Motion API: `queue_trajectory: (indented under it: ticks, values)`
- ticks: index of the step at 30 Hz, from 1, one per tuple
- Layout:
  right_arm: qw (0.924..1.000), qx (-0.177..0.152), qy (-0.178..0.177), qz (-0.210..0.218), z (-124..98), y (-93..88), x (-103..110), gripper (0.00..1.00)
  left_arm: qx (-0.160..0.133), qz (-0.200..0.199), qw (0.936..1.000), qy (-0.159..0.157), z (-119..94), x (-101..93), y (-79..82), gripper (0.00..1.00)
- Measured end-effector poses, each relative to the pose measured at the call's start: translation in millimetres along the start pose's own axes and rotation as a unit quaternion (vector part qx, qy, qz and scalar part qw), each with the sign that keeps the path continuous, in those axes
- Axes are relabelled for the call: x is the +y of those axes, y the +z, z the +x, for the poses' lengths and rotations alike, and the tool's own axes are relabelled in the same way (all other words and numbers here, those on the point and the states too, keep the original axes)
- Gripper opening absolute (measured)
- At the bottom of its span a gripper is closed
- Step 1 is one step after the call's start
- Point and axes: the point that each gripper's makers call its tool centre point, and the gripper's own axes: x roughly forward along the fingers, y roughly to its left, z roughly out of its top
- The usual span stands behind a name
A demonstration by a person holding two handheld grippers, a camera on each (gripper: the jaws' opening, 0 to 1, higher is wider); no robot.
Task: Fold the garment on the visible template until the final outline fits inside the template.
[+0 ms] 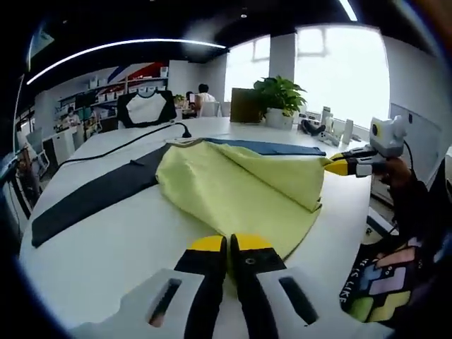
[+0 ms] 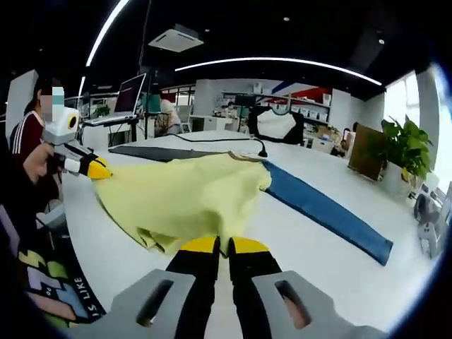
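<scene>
A pale yellow garment [image 1: 233, 187] lies bunched and partly lifted on the white table [image 1: 106, 247]. My left gripper [image 1: 229, 244] has its jaws pressed together at the garment's near edge, shut on the cloth. In the same view my right gripper [image 1: 337, 166] comes in from the right and pinches a raised corner. In the right gripper view the garment [image 2: 183, 194] runs down into the shut jaws of my right gripper [image 2: 224, 245], and my left gripper [image 2: 99, 169] holds the far left corner. A dark strip [image 1: 92, 198] and a blue strip [image 1: 272, 147] lie flat under and beside the garment.
A black cable [image 1: 134, 141] crosses the table's far side. A potted plant [image 1: 281, 99] and small items stand at the far right edge. The blue strip [image 2: 325, 208] stretches to the right. A person [image 2: 32, 141] holds the left gripper.
</scene>
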Motion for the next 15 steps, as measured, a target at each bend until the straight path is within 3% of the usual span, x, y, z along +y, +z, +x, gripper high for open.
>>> queue_trajectory:
  ticks: [9, 15]
  values:
    - [0.999, 0.032, -0.031, -0.003, -17.1, -22.3, -32.5, 0.03, -0.005, -0.016, 0.9994, 0.029, -11.2, 23.7, -0.4, 0.03]
    - [0.9988, 0.04, -0.024, -0.015, -23.8, -27.3, -27.5, 0.03, -0.002, -0.018, 0.9996, 0.023, -13.0, 20.0, 0.3, 0.03]
